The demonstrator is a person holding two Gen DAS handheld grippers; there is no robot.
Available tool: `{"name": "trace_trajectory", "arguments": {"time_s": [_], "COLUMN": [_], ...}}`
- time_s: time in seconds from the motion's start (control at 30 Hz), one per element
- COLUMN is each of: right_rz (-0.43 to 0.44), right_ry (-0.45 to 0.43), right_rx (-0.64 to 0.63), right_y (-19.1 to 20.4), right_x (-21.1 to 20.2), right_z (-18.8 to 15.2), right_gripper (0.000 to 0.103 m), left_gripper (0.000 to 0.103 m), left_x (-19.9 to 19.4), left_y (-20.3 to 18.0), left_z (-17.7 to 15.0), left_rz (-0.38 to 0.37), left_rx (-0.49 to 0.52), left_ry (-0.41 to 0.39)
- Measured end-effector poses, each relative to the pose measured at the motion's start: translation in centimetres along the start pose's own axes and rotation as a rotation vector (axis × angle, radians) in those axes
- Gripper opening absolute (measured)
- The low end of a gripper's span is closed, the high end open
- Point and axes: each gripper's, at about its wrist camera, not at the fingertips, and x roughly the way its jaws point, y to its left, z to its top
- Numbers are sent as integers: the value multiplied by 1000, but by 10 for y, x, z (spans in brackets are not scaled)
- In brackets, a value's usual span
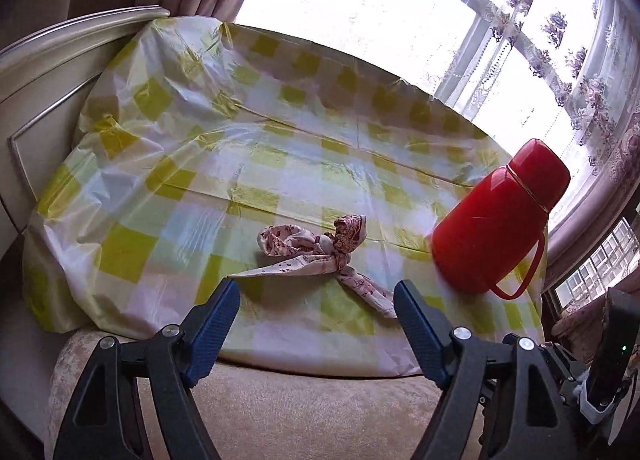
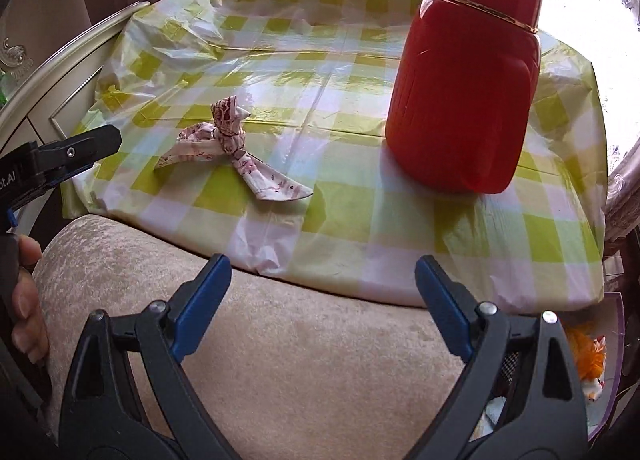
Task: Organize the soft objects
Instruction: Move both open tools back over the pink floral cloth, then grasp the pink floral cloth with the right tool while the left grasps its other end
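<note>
On the checked cloth: we've got the knotted scarf (image 1: 320,256) lying loose, flask (image 1: 496,215) at its 3 o'clock.
Left gripper (image 1: 316,292): wide, empty.
Right gripper (image 2: 324,272): wide, empty.

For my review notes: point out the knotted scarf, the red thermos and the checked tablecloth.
knotted scarf (image 1: 340,250), left wrist view, on its knot.
red thermos (image 2: 460,99), right wrist view, mid body.
checked tablecloth (image 1: 200,163), left wrist view, bare patch.

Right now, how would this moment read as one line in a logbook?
left gripper: open, empty | right gripper: open, empty | knotted cloth: lying on checked tablecloth | red flask: upright beside it
</note>
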Motion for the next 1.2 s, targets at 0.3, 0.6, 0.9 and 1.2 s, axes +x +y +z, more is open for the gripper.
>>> {"name": "trace_trajectory", "arguments": {"time_s": [0.3, 0.6, 0.9, 1.2], "right_rz": [67, 142, 288, 340], "right_ry": [49, 30, 9, 42], "right_rx": [1, -72, 122, 183], "right_y": [14, 37, 29, 38], "right_x": [44, 72, 99, 128], "right_z": [31, 62, 93, 104], "right_gripper": [94, 94, 92, 75], "left_gripper": [74, 59, 51, 45], "left_x": [44, 88, 114, 131], "left_y": [37, 63, 80, 80], "left_z": [25, 38, 40, 38], "left_rz": [5, -84, -168, -205], "left_rx": [-149, -316, -434, -458], "left_ry": [80, 163, 203, 244]}}
